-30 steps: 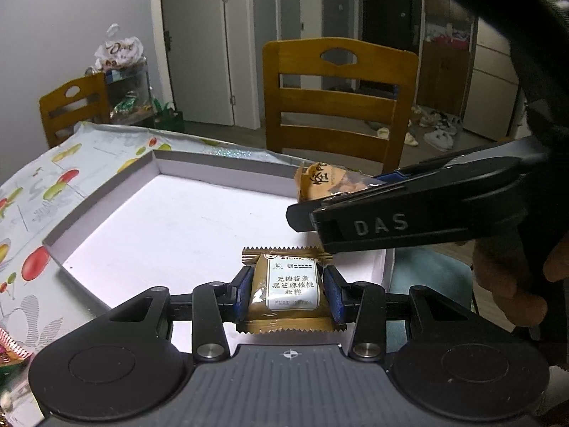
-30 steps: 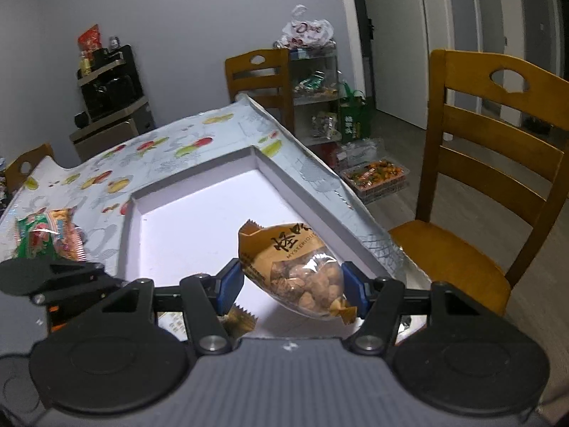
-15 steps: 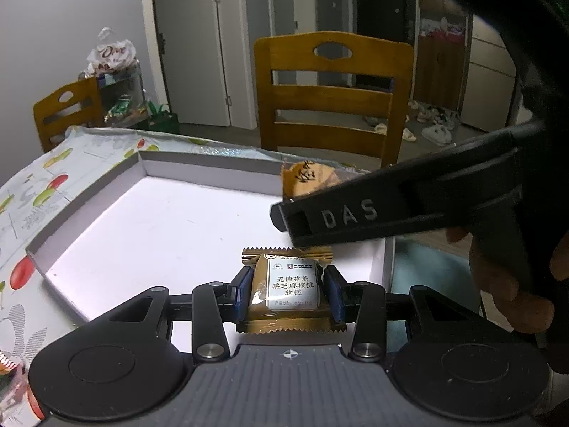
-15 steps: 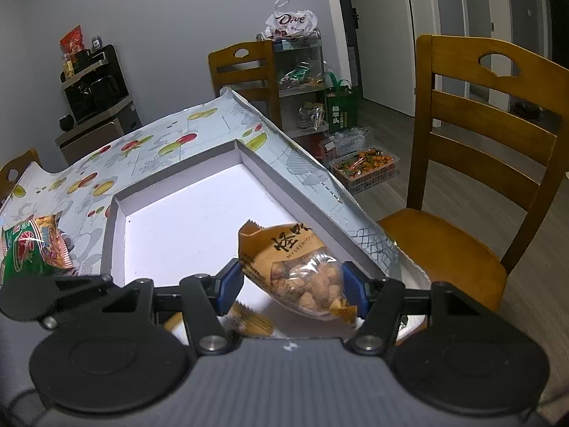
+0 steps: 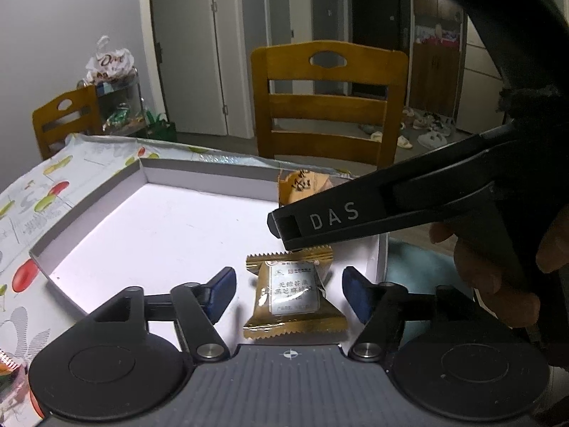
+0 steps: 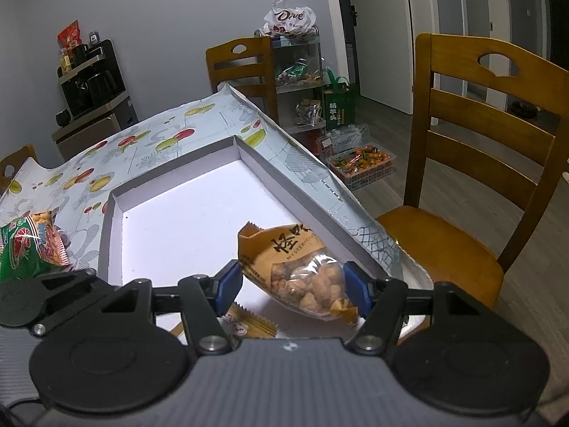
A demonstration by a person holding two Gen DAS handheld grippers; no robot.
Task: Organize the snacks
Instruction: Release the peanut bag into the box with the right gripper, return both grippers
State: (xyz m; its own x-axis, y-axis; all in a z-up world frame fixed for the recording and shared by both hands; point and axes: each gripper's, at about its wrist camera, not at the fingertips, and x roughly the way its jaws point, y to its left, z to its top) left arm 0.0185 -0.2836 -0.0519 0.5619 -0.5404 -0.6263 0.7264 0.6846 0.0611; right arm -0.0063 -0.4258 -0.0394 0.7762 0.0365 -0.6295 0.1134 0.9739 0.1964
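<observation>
Left wrist view: gold packet (image 5: 293, 297) lies flat on white tray (image 5: 142, 235) floor, near corner, likely first item of row. Left gripper (image 5: 288, 293) jaws just opened, pads clear of packet both sides: release. Right gripper (image 6: 291, 293) pinches nut bag (image 6: 302, 274), lifted, tilted over same corner just beyond packet, probably next to set down. Green bag (image 6: 25, 249) waits on table outside tray.

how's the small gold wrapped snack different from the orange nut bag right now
The small gold foil-wrapped snack lies flat in the white shallow box, free between the open left gripper, whose jaws have just been opening. The orange bag of nuts with a clear window is bigger, tilted and clamped in the right gripper. Both are sealed packets.
</observation>
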